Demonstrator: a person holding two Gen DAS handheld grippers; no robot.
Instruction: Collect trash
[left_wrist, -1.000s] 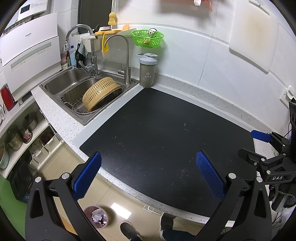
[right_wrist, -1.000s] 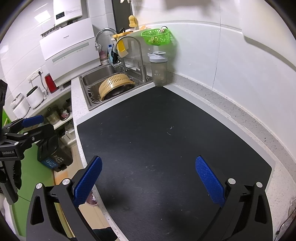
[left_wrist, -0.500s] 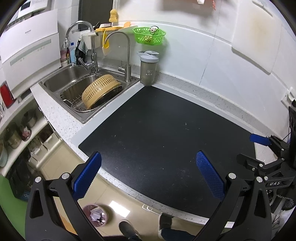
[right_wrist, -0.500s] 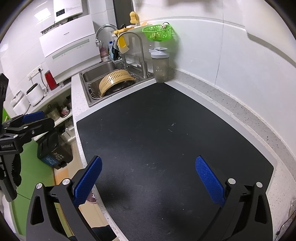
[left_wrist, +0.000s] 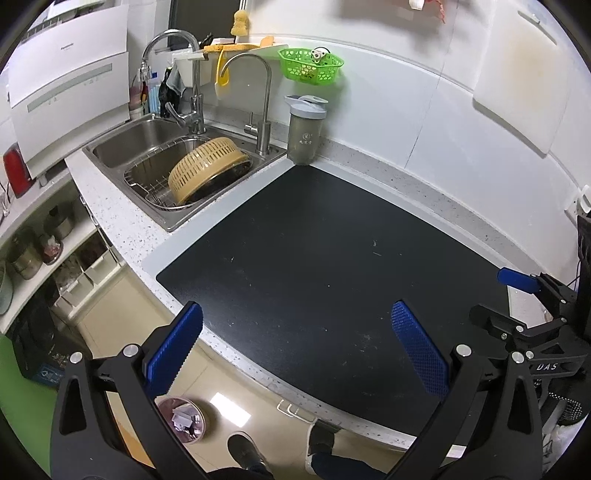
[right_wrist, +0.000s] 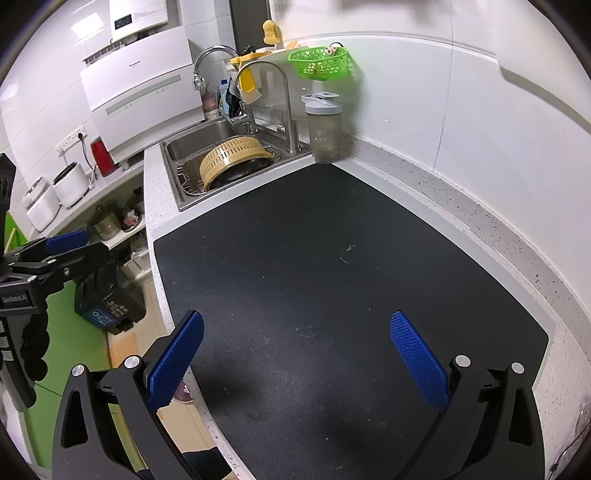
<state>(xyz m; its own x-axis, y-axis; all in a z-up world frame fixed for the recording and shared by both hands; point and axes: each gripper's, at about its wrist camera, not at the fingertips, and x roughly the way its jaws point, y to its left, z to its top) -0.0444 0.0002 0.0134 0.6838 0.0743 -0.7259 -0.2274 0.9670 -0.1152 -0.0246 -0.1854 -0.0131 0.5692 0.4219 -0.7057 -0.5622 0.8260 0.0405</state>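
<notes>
My left gripper (left_wrist: 295, 345) is open over the front edge of the black mat (left_wrist: 325, 266), nothing between its blue pads. My right gripper (right_wrist: 295, 354) is open too, hovering above the same black mat (right_wrist: 332, 295). Only tiny specks (right_wrist: 347, 253) lie on the mat. On the floor below the counter stands a small trash bin (left_wrist: 183, 419) with crumpled paper in it, seen in the left wrist view. The right gripper (left_wrist: 517, 291) shows at that view's right edge, and the left gripper (right_wrist: 55, 247) at the right wrist view's left edge.
A steel sink (left_wrist: 122, 142) holds a yellow colander (left_wrist: 207, 173) on a wire rack. A grey shaker bottle (left_wrist: 306, 129) stands by the tap (left_wrist: 258, 92), under a green basket (left_wrist: 310, 68). A person's shoes (left_wrist: 243, 448) stand on the floor. Shelves (left_wrist: 40, 251) hold pots.
Both views have shifted slightly closer to the counter and sink. Both grippers stay open, holding nothing.
</notes>
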